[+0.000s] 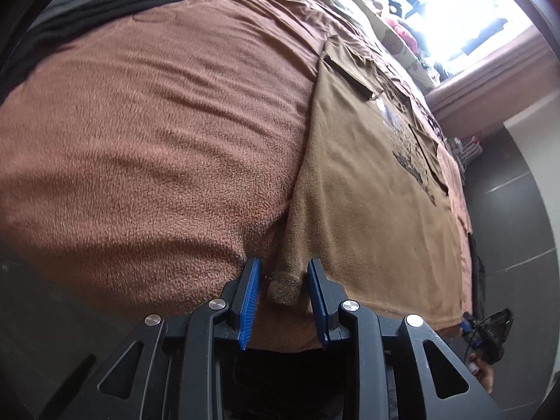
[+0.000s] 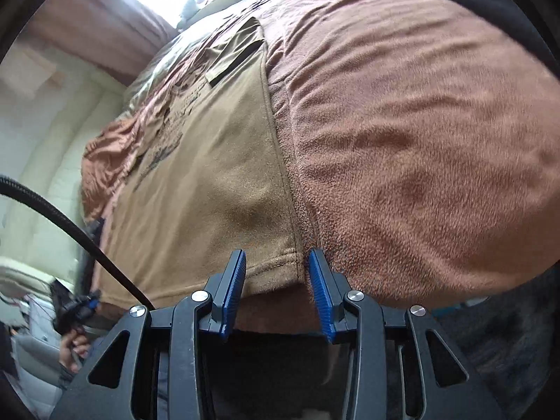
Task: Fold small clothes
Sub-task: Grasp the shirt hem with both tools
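We have both tongs spread at the bed's near edge: the left gripper [image 1: 283, 273] straddles one bunched hem corner of the tan T-shirt [image 1: 367, 182], the right gripper [image 2: 276, 266] the other corner. From there the shirt runs lengthwise across the rust fleece blanket [image 1: 157, 133] toward the window [image 1: 455, 10].

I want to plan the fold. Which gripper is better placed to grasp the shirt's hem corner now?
Probably left: the left gripper already straddles a bunched corner of the tan shirt. The right gripper frames only flat hem.
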